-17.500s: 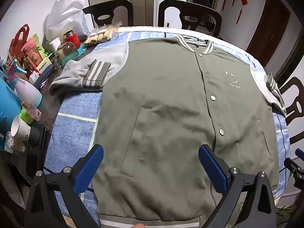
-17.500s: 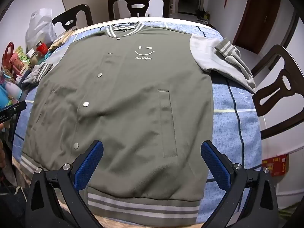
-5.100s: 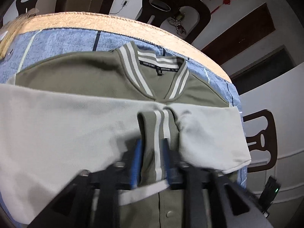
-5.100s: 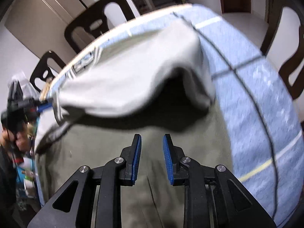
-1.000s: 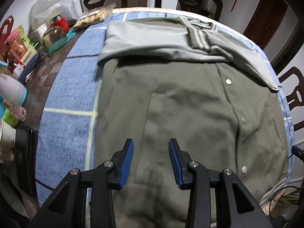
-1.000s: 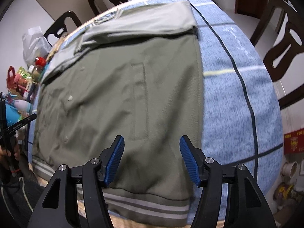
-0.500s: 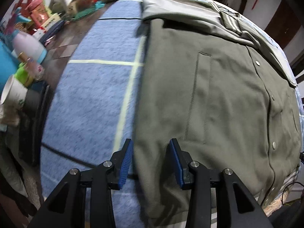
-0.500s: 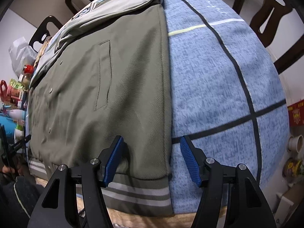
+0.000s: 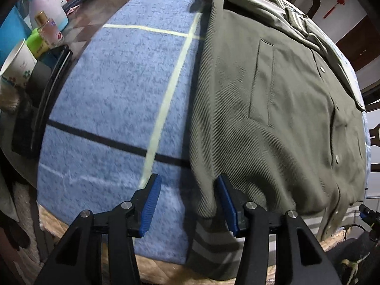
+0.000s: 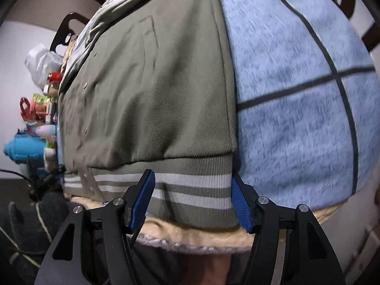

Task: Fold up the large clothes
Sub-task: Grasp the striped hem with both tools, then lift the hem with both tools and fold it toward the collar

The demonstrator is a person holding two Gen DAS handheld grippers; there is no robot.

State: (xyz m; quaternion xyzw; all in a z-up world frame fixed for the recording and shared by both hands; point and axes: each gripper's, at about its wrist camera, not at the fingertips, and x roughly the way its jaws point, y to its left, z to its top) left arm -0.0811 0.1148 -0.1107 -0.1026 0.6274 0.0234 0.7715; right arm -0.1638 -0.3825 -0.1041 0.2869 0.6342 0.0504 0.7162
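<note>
Jaws of both grippers stand apart, neither pinching cloth. Left gripper (image 9: pixel 187 204): jaws have just been widening; they straddle the jacket's side edge low in the frame, one pad over the bare blue cloth, the other at the olive fabric just above the striped hem; no press visible on either pad. Right gripper (image 10: pixel 192 199): jaws have just been narrowing a little; the hem's outer corner sits in the gap between the pads, the pad on the right of the frame at the very corner edge, but whether it touches I cannot tell.

Jacket (image 9: pixel 273 109): olive, snap front, lying flat and front-up on the blue checked cloth (image 9: pixel 114 90) covering the tabletop. Sleeves (image 9: pixel 256 2) already crossed over the chest at the upper part of the frame. Striped hem (image 10: pixel 190 190) hangs at the near table edge, lower centre of both views.

Key relation: the garment's long axis runs away from both grippers, hem near, collar far. Each gripper is at its own hem corner, so the corners are equally in reach. Judgement: next step is likely closing on both corners and carrying the hem up toward the collar.

Outward: paper cup (image 9: pixel 17 66) and bottles (image 9: pixel 47 16) at left edge of the left view; dark chairs (image 10: pixel 68 30) beyond.
</note>
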